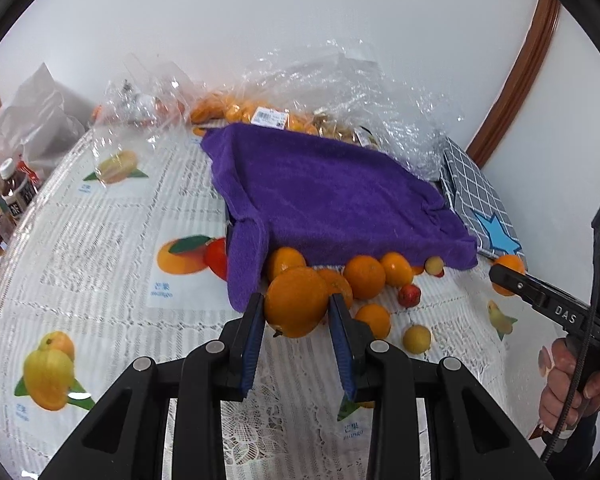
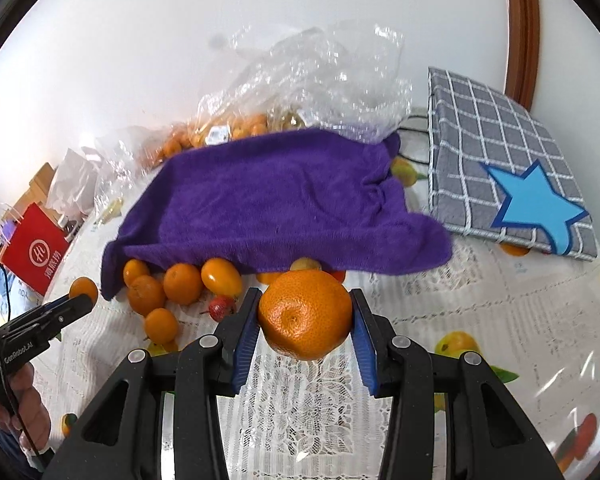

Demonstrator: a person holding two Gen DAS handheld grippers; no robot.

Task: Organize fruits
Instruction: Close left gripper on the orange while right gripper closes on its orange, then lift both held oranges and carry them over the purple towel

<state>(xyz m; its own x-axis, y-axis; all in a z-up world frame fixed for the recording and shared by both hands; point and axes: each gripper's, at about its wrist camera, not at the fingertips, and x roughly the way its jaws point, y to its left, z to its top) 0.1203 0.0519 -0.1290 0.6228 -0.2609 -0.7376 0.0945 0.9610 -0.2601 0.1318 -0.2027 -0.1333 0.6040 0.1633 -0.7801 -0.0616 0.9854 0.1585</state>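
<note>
My left gripper (image 1: pixel 296 312) clamps a round orange (image 1: pixel 297 303) at lower centre; my right gripper (image 2: pixel 305 318) pinches a dimpled tangerine (image 2: pixel 305 314). The purple towel-lined tray (image 1: pixel 340 196) lies straight ahead, just above both fruits, equally near each hand.

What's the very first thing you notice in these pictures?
Two bright oranges, each pinched between blue jaws: one orange in the left gripper, a bigger orange in the right gripper. Behind them a big purple towel covers the middle of the table, with loose small fruits along its near edge.
</note>
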